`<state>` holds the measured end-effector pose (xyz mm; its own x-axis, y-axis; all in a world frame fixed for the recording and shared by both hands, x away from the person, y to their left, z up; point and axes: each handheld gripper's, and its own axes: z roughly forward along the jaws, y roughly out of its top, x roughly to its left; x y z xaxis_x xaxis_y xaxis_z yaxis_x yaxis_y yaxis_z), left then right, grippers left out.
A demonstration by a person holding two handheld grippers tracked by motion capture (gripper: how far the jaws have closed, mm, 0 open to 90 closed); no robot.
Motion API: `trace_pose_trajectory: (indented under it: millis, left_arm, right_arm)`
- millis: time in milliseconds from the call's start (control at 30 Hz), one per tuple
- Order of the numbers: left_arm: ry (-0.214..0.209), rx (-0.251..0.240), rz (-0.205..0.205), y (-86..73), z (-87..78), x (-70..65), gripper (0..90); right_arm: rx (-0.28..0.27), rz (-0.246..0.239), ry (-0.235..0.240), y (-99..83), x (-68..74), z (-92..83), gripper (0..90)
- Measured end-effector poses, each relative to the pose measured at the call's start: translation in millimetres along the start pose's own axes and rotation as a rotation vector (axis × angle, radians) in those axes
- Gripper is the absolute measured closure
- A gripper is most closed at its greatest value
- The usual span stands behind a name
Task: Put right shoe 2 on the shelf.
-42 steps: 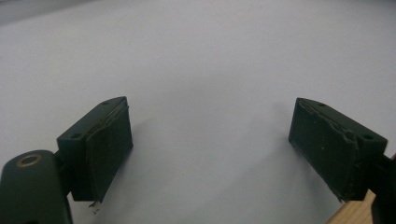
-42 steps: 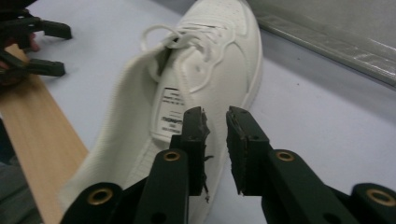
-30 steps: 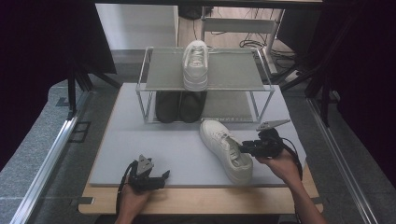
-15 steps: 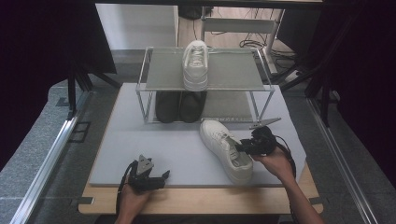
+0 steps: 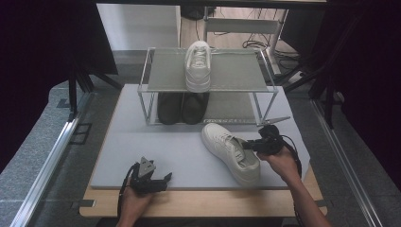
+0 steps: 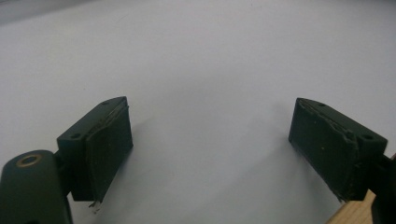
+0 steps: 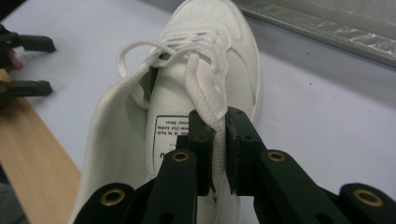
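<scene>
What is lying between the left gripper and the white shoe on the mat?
Nothing: in the high view, only bare grey mat separates the left gripper from the white shoe. The left gripper view shows bare mat too.

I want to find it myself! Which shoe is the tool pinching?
Find the metal shoe rack on the grey mat. In front of it, a white sneaker lies alone on the mat, its collar pinched by the right tool. The other white sneaker sits on top.

Lab/test rig, dark curtains, alu frame rails, floor cables, padded bench
</scene>
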<state>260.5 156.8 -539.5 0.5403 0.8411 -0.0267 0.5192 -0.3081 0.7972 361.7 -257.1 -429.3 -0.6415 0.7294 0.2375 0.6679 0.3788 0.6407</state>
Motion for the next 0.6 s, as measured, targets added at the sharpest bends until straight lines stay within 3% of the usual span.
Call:
trace_pose_trajectory:
  millis: [167, 400, 600]
  left_arm:
    - [0.000, 0.000, 0.000, 0.0, 0.0, -0.1, 13.1]
    - [0.000, 0.000, 0.000, 0.0, 0.0, -0.1, 13.2]
    - [0.001, 0.000, -0.001, 0.0, 0.0, -0.1, 13.1]
  right_arm:
    - [0.003, 0.039, 0.039, 2.2, -3.2, -9.7, 81.9]
    - [0.008, 0.039, 0.051, 7.2, -1.6, -20.4, 81.8]
    - [-0.020, 0.059, 0.076, 15.8, -2.8, -35.4, 81.8]
